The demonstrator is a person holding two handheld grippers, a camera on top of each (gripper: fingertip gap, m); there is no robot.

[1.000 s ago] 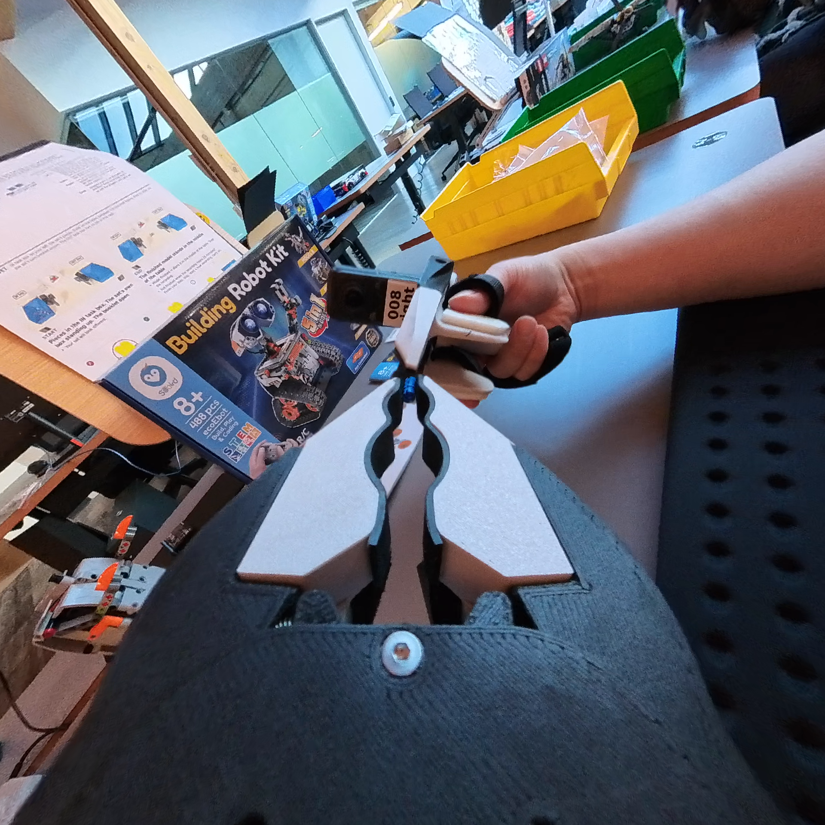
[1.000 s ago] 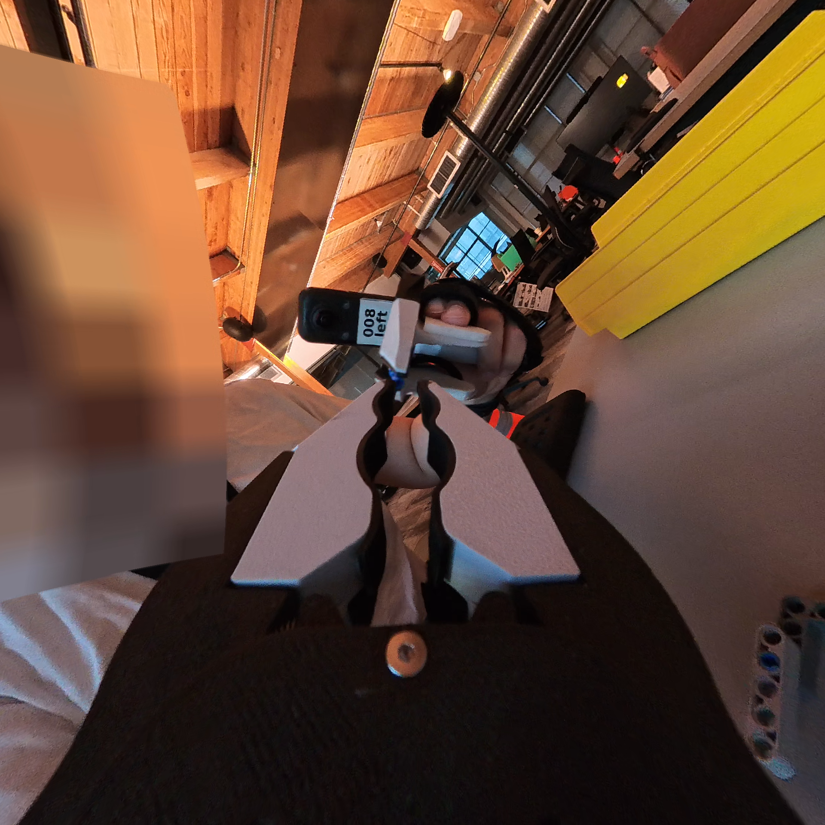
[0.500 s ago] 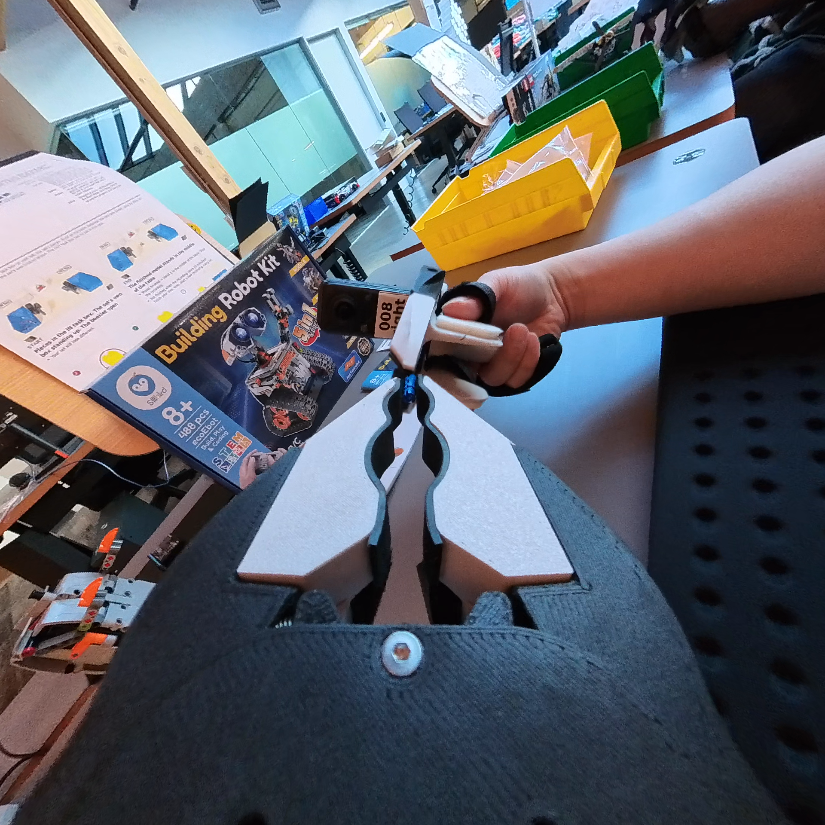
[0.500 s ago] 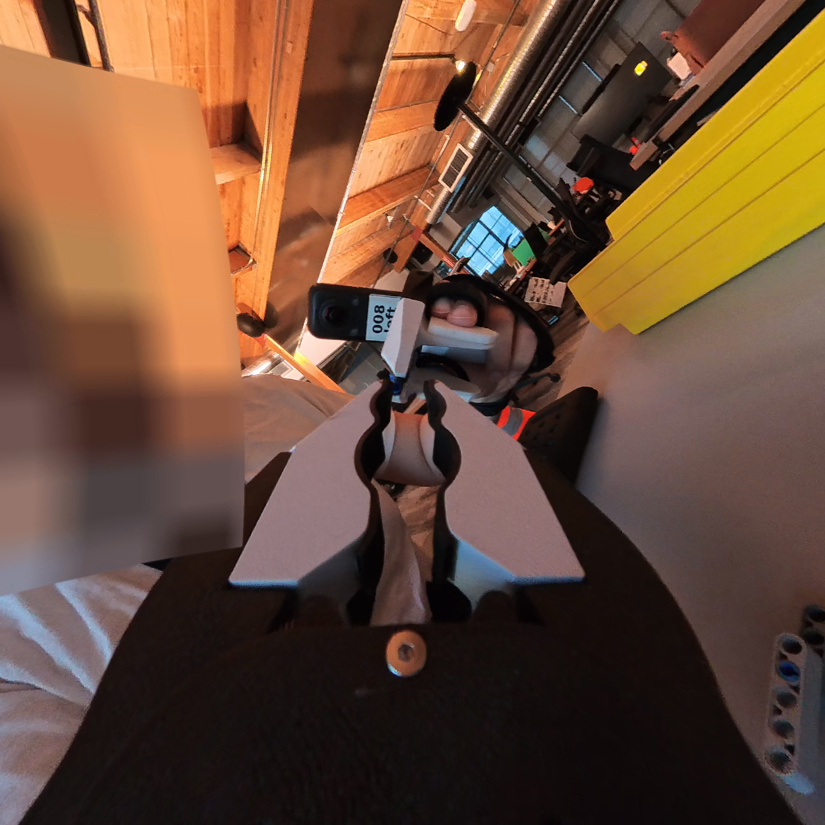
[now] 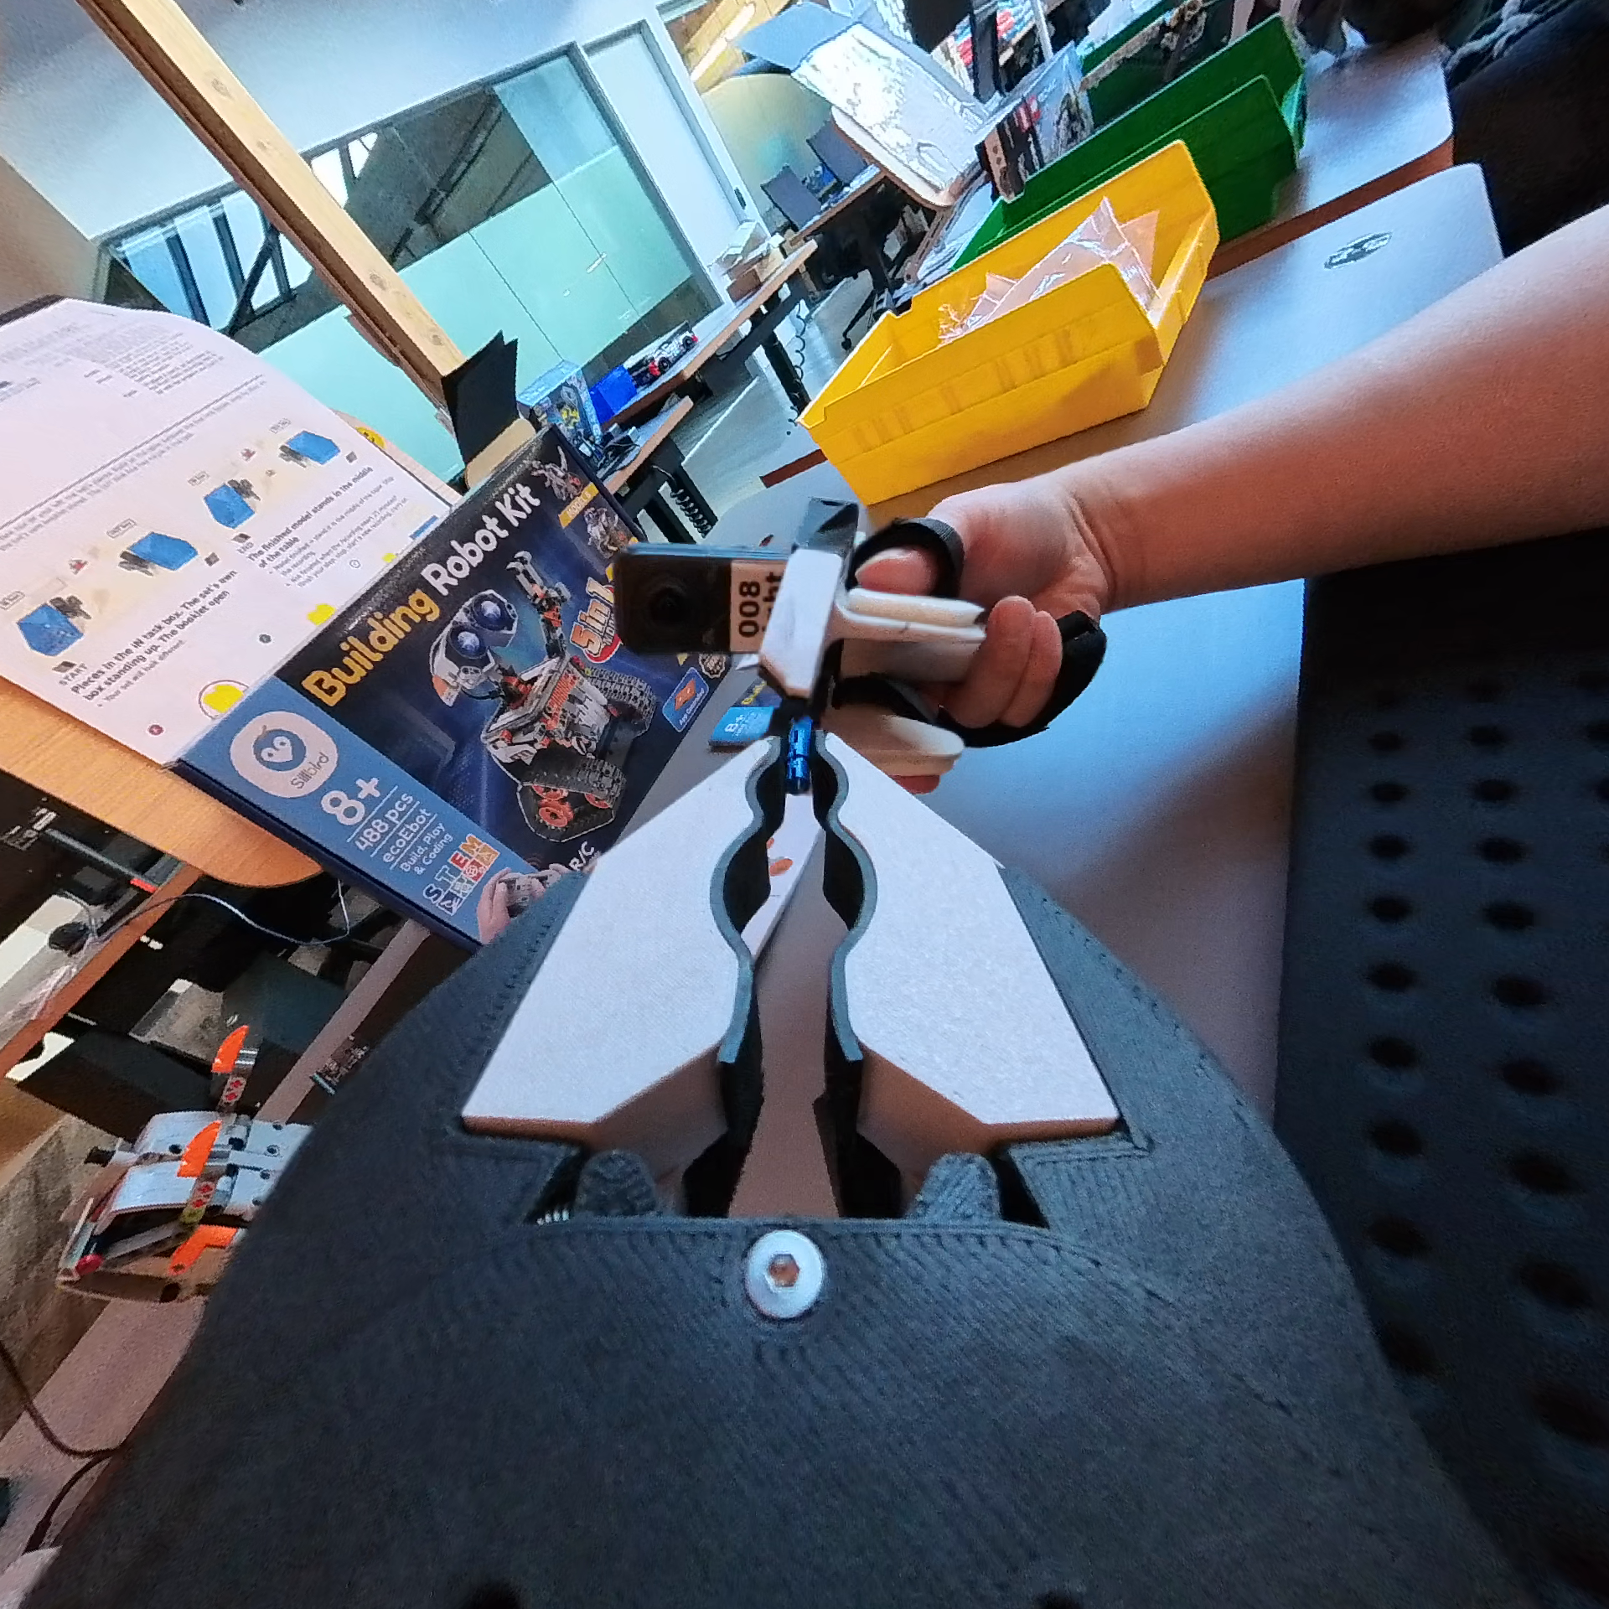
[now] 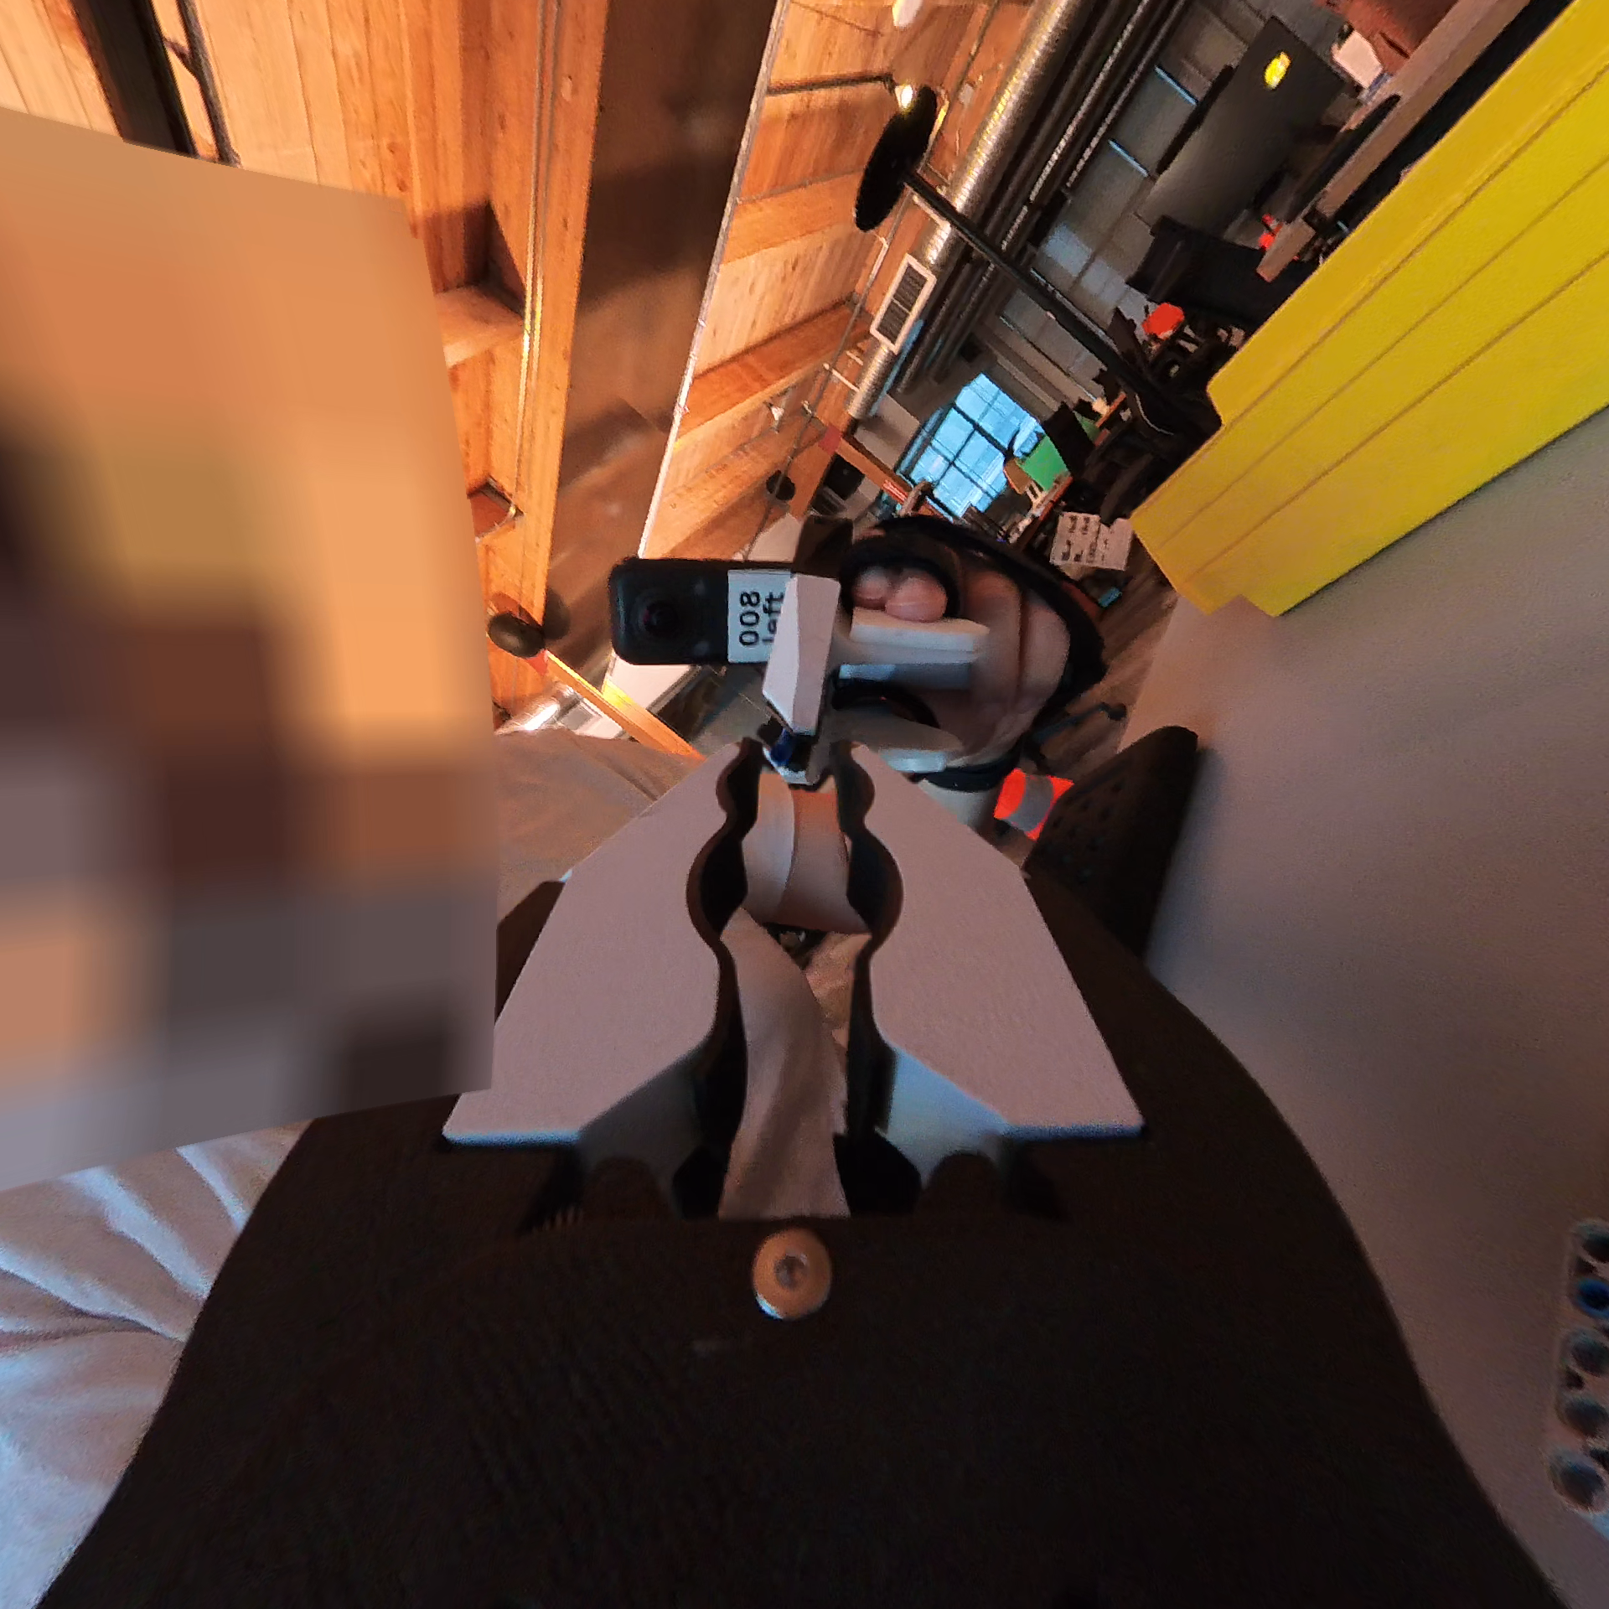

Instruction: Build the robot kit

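My left gripper [image 5: 798, 750] is shut on a small blue pin [image 5: 797, 762] held at its fingertips above the grey table [image 5: 1158, 836]. My right gripper [image 5: 805, 705], held by a hand [image 5: 1010, 609], faces it tip to tip and touches the pin's far end. In the right wrist view my right gripper [image 6: 799, 759] has its jaws narrowly parted around a small blue-and-white piece [image 6: 788, 753]. I cannot tell whether they still pinch it. The left gripper [image 6: 792, 731] meets it head on.
A blue robot kit box [image 5: 453, 696] and an instruction sheet [image 5: 174, 488] lie to the left. A yellow bin [image 5: 1019, 348], green bins [image 5: 1175, 113] and a grey laptop [image 5: 1358, 252] stand behind. A black perforated panel [image 5: 1463, 958] is on the right. A partly built model [image 5: 174, 1193] sits at lower left. A grey holed beam [image 6: 1580, 1358] lies on the table. Only a small space, under 4 cm, lies between the two pairs of fingers. The black perforated panel [image 5: 1463, 958] is about 20 cm from both grippers' fingertips.
The two grippers stay tip to tip and tilt slightly together. The right gripper's jaws have widened a little. The left gripper's jaws keep the same narrow gap on the pin.
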